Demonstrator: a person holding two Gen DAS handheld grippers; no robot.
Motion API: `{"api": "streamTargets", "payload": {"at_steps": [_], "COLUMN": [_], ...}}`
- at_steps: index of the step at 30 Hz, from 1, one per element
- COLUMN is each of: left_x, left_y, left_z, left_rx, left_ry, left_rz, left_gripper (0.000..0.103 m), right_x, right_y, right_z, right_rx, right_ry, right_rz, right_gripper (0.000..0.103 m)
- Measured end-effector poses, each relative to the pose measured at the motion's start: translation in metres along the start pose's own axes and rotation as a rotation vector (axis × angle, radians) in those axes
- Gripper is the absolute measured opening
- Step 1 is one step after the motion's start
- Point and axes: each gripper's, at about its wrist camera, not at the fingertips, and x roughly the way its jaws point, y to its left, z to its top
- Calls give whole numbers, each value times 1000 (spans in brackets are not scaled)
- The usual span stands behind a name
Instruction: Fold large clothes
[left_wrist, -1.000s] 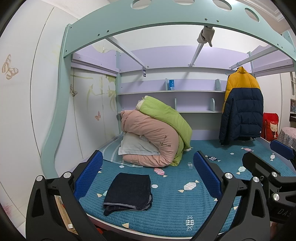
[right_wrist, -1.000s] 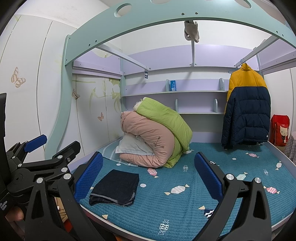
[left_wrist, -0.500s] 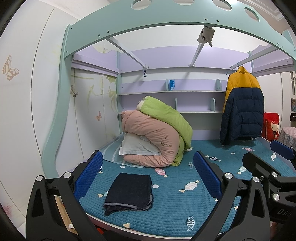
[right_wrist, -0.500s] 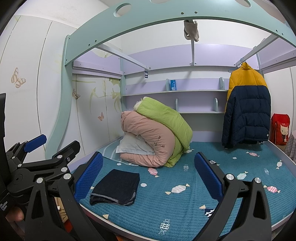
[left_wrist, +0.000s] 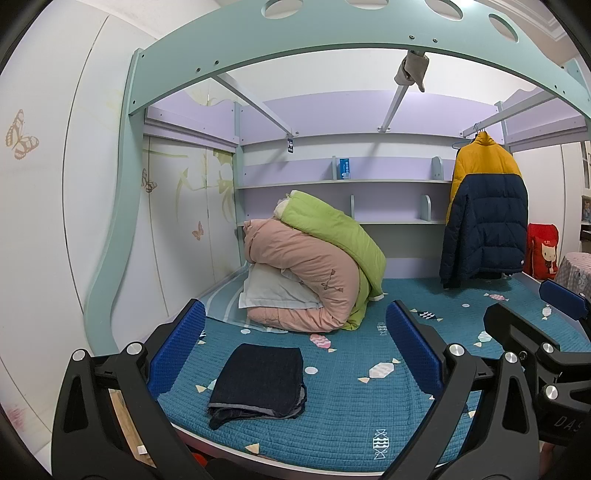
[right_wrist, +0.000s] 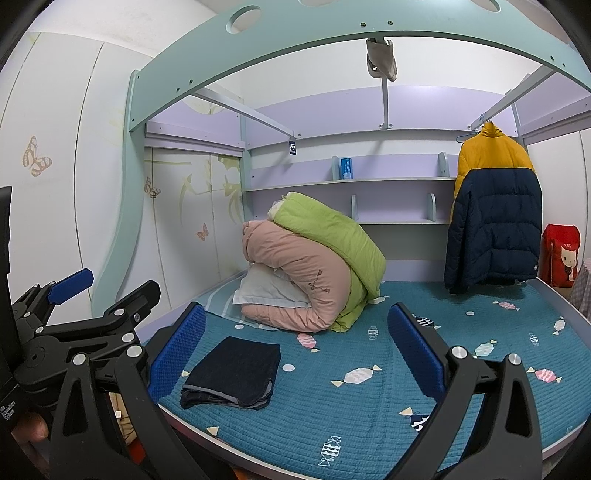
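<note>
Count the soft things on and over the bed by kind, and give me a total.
Quilts: 2, pink and green
Pillow: 1
Folded dark garment: 1
Hanging jacket: 1
Total: 5

Teal quilted bedspread (left_wrist: 351, 406) with a candy print, under a mint arched bed frame (left_wrist: 258, 40). At 12 o'clock, a rolled pink duvet (left_wrist: 306, 273) with a green duvet (left_wrist: 332, 232) draped over it and a pale pillow (left_wrist: 273, 291) tucked beneath. At 2 o'clock, a yellow-and-navy puffer jacket (right_wrist: 493, 218) on a rail; beside it, a red bag (right_wrist: 561, 254). Small blue box (right_wrist: 345, 168) on the upper shelf.
</note>
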Motion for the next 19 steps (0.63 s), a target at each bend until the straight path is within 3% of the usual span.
{"api": "streamTargets", "payload": {"at_steps": [12, 19], "left_x": [0, 30], "left_y": [1, -2], "left_z": [-2, -14], "left_rx": [4, 21], "left_ry": [1, 54], "left_rz": [5, -14], "left_gripper": [98, 98], "right_x": [1, 22], "right_y": [1, -8], "right_z": [-1, -12], "right_rx": [4, 20], "right_ry": [2, 50], "right_rz": [1, -49], "right_gripper": [96, 96]}}
